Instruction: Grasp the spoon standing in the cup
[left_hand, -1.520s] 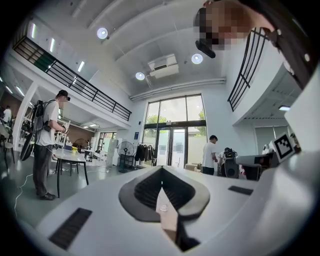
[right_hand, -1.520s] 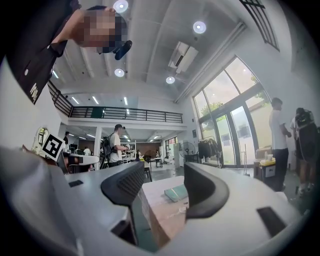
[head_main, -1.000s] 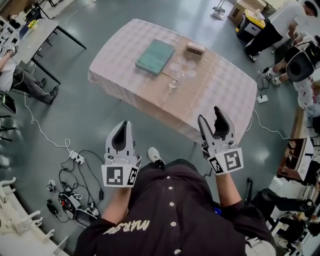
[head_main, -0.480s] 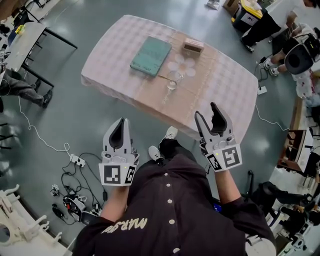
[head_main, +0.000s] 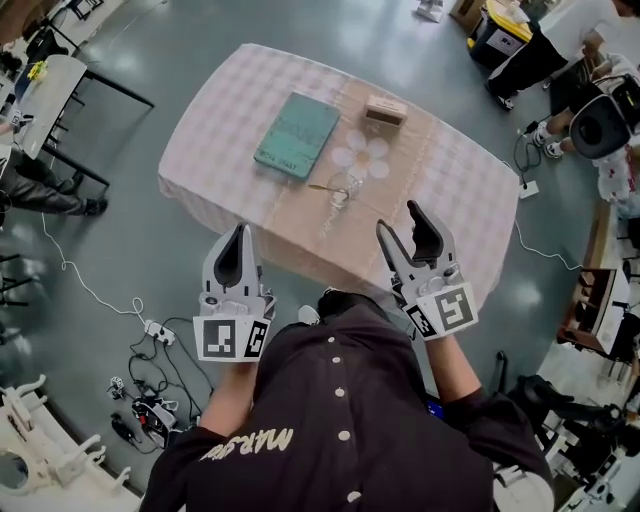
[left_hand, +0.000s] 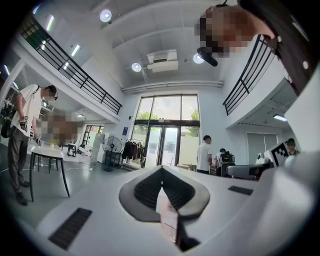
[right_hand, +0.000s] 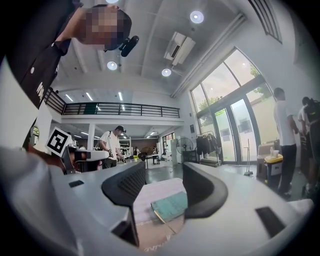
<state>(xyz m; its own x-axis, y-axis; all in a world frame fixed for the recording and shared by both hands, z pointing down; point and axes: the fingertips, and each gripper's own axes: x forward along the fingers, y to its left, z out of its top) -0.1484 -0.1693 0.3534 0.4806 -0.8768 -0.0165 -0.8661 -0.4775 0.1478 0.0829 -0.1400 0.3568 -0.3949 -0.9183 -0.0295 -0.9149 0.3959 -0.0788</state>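
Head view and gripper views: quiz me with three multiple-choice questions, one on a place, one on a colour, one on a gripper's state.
1. Where is the cup relative to the book?
A) on it
B) to its right, nearer the person
C) to its left
2. The book is:
A) red
B) green
C) yellow
3. On the right gripper, the jaws are:
A) shut on the cup
B) shut, empty
C) apart, empty

1 B: the head view shows it there.
2 B: the cover is teal-green.
3 C: only the distant table shows between them.
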